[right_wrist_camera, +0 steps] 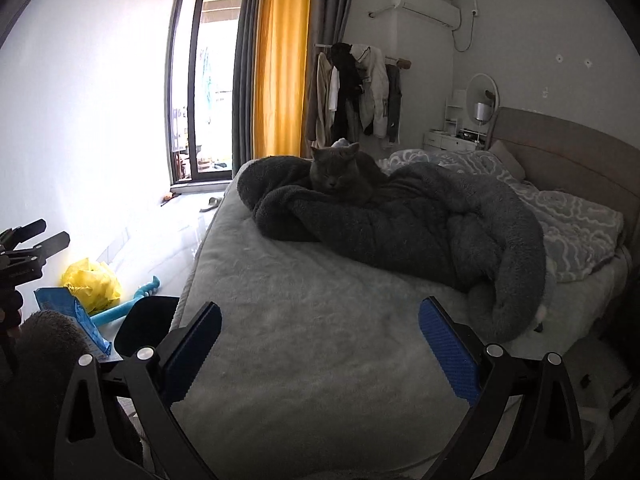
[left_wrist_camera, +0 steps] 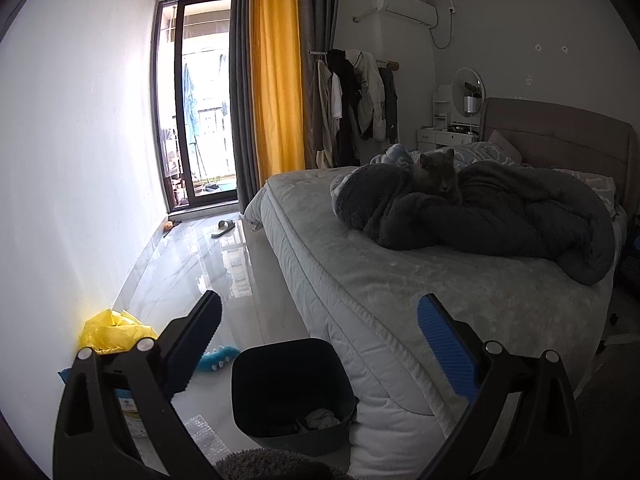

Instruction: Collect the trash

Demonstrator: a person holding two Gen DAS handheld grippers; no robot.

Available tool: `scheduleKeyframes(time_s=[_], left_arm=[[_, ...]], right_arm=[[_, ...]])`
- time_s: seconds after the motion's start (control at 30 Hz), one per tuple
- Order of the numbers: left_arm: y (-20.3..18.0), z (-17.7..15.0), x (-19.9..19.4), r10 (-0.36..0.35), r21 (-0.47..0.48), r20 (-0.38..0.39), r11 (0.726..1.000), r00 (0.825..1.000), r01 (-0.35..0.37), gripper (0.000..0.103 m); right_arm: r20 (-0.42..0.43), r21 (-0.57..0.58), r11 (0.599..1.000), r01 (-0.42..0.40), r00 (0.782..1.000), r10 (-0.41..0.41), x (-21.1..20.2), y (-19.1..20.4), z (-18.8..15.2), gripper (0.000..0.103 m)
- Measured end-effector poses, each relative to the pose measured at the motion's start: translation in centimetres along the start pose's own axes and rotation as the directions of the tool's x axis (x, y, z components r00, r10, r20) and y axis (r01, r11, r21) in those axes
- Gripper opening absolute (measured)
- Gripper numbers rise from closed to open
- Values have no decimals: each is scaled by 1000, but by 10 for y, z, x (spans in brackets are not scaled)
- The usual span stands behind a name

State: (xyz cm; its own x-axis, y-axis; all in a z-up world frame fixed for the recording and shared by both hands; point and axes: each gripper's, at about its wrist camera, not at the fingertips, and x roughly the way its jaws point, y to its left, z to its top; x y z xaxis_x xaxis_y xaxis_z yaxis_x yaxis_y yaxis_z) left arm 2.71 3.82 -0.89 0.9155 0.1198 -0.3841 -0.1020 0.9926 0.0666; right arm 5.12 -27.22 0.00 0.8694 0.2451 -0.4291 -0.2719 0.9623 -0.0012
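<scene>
A dark bin point(left_wrist_camera: 294, 388) stands on the floor at the foot corner of the bed, with crumpled scraps point(left_wrist_camera: 320, 418) inside; its rim point(right_wrist_camera: 146, 326) also shows in the right wrist view. My left gripper point(left_wrist_camera: 320, 344) hangs open above the bin, nothing between its fingers. A crumpled yellow bag point(left_wrist_camera: 114, 330) lies by the wall, with a blue packet point(right_wrist_camera: 70, 312) and a turquoise toy point(right_wrist_camera: 128, 306) beside it. My right gripper point(right_wrist_camera: 320, 344) is open over the grey bedspread point(right_wrist_camera: 320, 292), holding nothing. The left gripper's body point(right_wrist_camera: 24, 256) shows at the left edge of the right wrist view.
A grey cat point(right_wrist_camera: 340, 174) rests on a dark blanket point(right_wrist_camera: 420, 224) on the bed. A slipper point(left_wrist_camera: 223, 228) and a small toy point(left_wrist_camera: 170, 225) lie on the glossy floor near the balcony door point(left_wrist_camera: 200, 100). A fuzzy sleeve point(right_wrist_camera: 48, 344) is at lower left. A clothes rack point(left_wrist_camera: 356, 100) stands beyond the bed.
</scene>
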Motion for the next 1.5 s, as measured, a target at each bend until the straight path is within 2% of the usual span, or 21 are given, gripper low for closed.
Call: scheduleKeyframes(time_s=[0.17,0.3,1.5], left_arm=[[-4,-1,-1,-3,3,-2,1000,1000,3,100],[-9,0,-1,-4,23,0,1000,1000,4,100],[-12,-1,0,-15,10,-3,1000,1000,15,100]], right_arm=[[32,40,999,-4,999,3,-6,-8,-1,100],[45,24,1000,-3,999,2,-11,-6,-2,100],[48,22,1000,-5,999,4,-12,-7,-3,100]])
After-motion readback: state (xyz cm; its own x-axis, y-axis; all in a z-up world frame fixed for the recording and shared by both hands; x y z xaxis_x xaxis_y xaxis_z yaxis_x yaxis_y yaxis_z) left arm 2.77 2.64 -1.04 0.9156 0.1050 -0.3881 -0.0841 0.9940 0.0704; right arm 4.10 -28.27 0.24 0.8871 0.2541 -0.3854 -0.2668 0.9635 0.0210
